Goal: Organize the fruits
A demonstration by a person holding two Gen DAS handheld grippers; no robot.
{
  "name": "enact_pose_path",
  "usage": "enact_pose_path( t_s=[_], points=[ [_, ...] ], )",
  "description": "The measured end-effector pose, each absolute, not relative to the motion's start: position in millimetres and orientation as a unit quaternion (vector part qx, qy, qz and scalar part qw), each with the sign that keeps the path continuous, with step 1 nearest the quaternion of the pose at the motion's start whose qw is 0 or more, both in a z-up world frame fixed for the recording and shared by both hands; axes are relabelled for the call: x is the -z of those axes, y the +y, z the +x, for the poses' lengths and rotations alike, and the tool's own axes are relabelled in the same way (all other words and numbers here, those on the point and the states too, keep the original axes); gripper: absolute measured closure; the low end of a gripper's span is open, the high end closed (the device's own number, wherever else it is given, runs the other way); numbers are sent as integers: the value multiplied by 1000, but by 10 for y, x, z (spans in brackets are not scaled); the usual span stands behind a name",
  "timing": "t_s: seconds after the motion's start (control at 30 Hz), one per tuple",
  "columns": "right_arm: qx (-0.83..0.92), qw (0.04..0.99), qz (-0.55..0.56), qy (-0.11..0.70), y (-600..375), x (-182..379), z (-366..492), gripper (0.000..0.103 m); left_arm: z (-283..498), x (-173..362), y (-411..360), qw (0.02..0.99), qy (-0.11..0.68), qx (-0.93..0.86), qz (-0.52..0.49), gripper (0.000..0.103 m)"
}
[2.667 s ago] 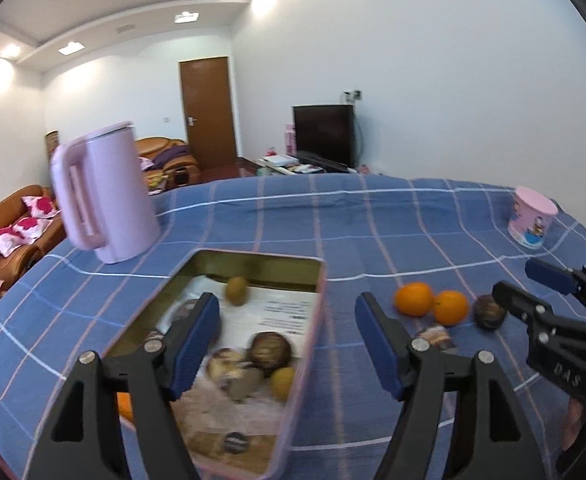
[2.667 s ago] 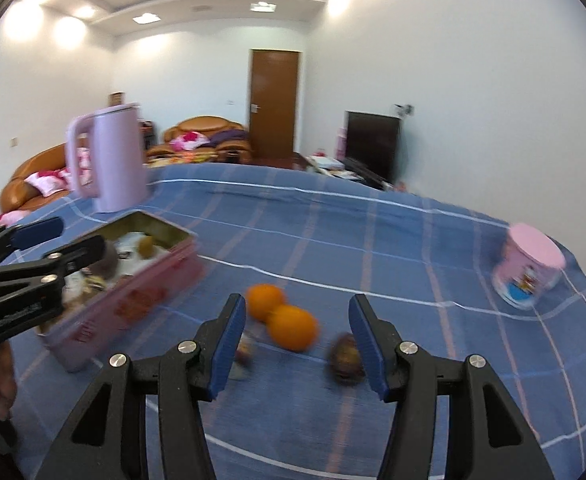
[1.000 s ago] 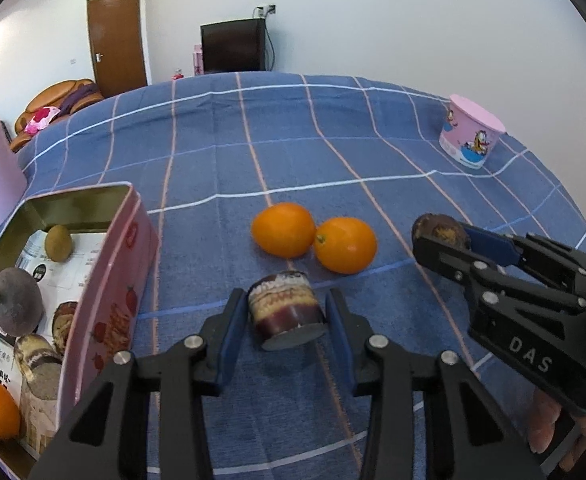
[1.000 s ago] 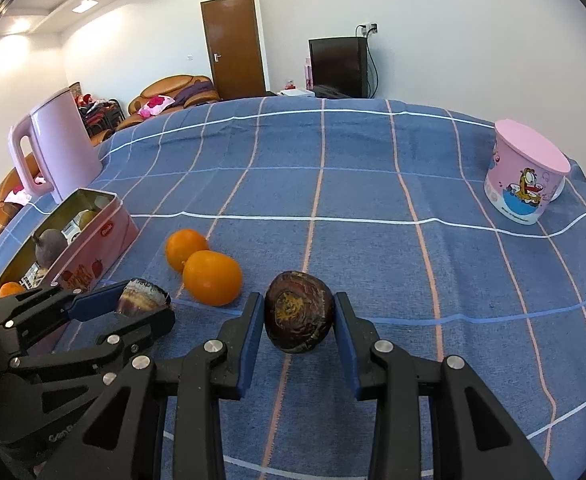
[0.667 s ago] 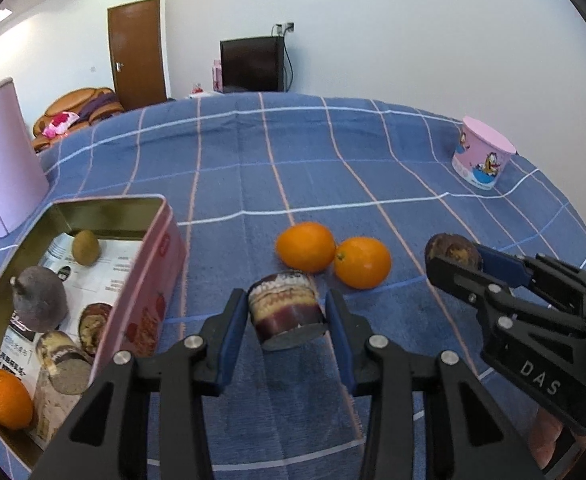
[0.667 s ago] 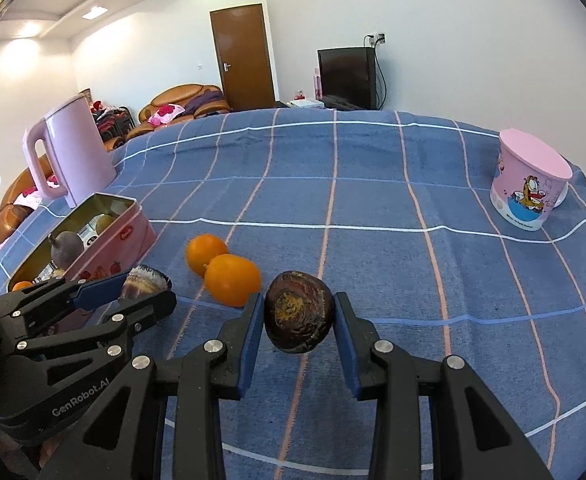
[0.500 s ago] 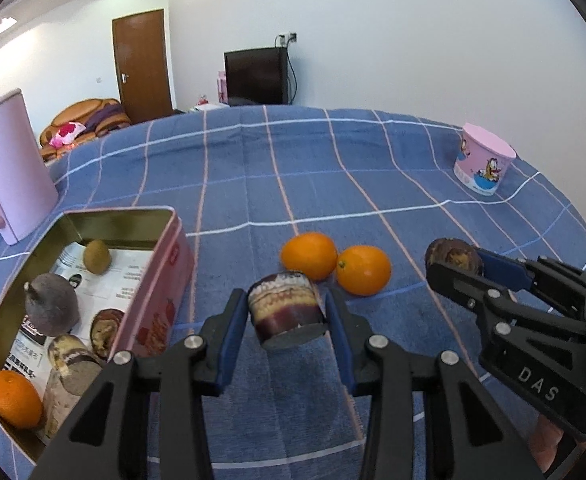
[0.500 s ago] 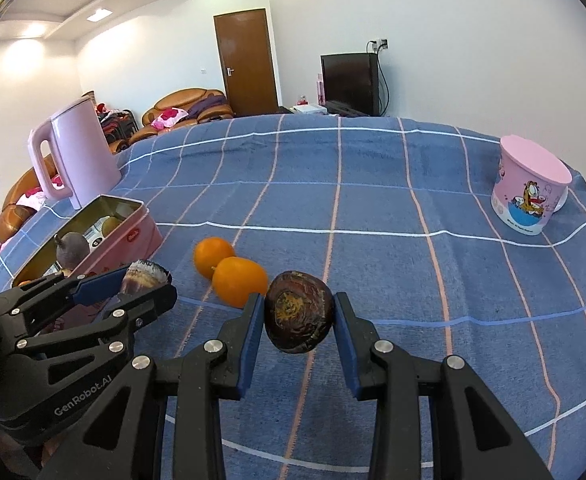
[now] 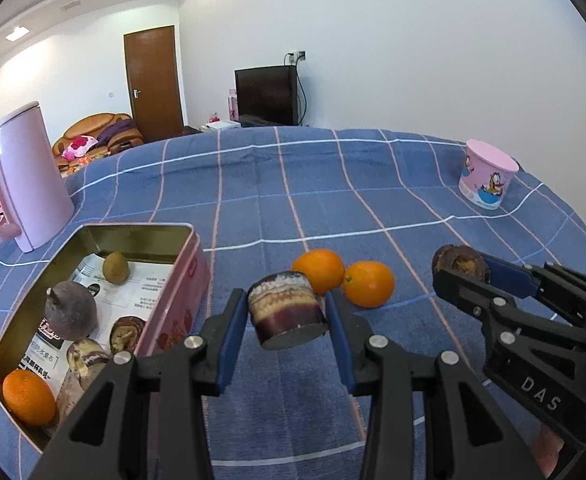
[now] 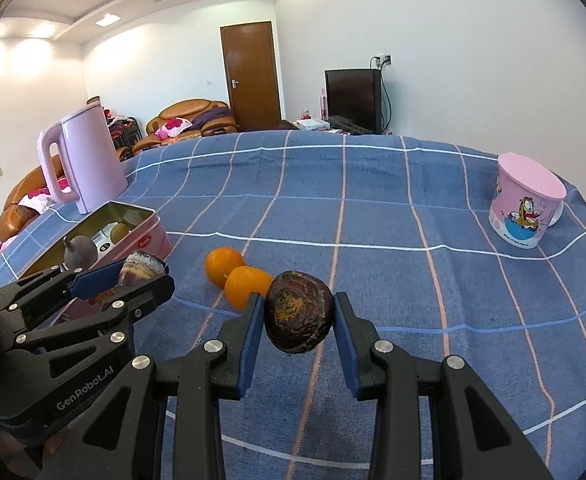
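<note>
The left gripper [image 9: 287, 316] is clamped on a short cylindrical fruit piece [image 9: 287, 310], banded purple, cream and brown on its side with a flat dark cut face toward the camera; both blue pads press its flanks and it hangs above the blue checked tablecloth [image 9: 333, 184], just right of the pink tin [image 9: 181, 300]. The right gripper [image 10: 297, 322] is clenched on a dark round fruit [image 10: 297, 312], wrinkled and brownish-purple with an orange patch on its face, held off the cloth farther to the right of the tin. Two smooth oranges [image 9: 343, 278] lie touching each other on the cloth between the tin and the dark round fruit, beyond the gripped cylinder. The tin is a rectangular metal box, pink outside and gold inside, lined with printed paper; it holds a small brown kiwi-like fruit [image 9: 115, 267], a dull purple pear-shaped fruit [image 9: 71, 314], cut brown pieces and one orange [image 9: 29, 397] in its near corner. A tall pink kettle [image 9: 25, 184] stands behind the tin, and a pink cartoon cup [image 9: 487, 178] sits well apart from it at the cloth's far right.
</note>
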State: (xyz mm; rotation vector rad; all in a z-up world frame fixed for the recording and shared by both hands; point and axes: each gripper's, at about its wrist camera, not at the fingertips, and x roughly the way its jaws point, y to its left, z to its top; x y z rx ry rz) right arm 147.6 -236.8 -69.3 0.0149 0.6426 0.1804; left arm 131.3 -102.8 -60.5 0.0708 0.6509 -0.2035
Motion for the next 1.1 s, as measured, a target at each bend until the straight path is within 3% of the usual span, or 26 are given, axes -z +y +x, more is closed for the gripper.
enact_pose_path(
  t_s=[1.1],
  points=[
    [-91, 966, 5, 241, -2375, 543, 1237, 66, 1087, 459, -944, 965, 249, 73, 29, 61]
  ],
)
